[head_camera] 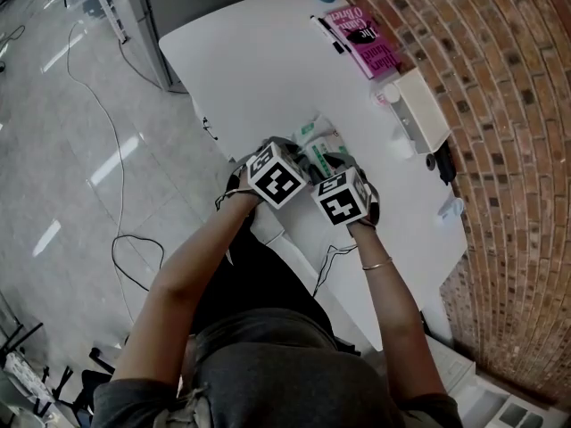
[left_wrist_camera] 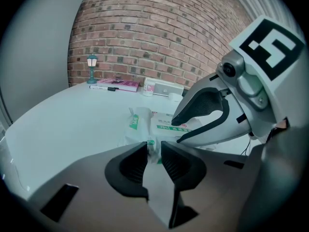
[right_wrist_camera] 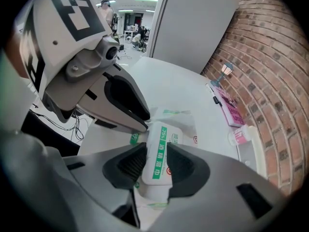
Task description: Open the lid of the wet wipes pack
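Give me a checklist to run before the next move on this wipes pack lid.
1. Left gripper pinches the near end of the wet wipes pack: ok.
2. Right gripper is shut on the lid: ok.
3. Lid fully open: cannot tell.
4. Grippers clear of each other: cannot tell, they sit very close.
5. Table around the pack free of clutter: ok.

White table (head_camera: 259, 69) — wipes pack (head_camera: 317, 141) near front edge; pink book (head_camera: 368, 41), pen (head_camera: 328, 32), white box (head_camera: 421, 110), lamp (left_wrist_camera: 91, 64) along far side.
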`<state>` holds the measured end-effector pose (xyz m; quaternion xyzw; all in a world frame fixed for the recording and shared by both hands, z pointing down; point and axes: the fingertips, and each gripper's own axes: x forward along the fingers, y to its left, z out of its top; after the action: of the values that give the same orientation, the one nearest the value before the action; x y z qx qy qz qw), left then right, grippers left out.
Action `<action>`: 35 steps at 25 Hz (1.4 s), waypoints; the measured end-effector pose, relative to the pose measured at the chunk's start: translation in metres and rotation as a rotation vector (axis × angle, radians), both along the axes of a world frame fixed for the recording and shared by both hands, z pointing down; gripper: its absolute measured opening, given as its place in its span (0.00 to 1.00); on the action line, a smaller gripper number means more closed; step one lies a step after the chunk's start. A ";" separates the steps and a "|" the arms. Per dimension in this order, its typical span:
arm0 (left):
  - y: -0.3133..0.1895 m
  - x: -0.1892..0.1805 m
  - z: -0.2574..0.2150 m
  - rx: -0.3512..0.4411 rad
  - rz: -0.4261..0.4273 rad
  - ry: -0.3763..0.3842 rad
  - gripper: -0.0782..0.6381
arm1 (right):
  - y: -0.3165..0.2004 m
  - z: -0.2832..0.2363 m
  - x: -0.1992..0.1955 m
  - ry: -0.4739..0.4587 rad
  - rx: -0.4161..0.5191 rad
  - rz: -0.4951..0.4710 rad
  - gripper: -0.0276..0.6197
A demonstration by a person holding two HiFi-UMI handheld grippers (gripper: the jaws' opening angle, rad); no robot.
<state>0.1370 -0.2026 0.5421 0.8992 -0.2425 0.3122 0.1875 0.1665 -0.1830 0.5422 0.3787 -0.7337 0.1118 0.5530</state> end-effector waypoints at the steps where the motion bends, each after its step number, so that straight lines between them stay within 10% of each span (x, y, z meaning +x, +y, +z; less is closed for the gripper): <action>1: 0.000 0.000 0.000 0.000 -0.001 0.001 0.24 | 0.000 0.000 0.000 0.000 -0.004 0.004 0.26; 35: 0.000 0.002 0.004 0.025 0.048 -0.065 0.21 | -0.004 -0.009 0.002 -0.164 -0.118 0.095 0.14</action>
<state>0.1393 -0.2022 0.5464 0.8963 -0.2310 0.3428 0.1607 0.1683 -0.1872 0.5331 0.3693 -0.7499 0.2117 0.5064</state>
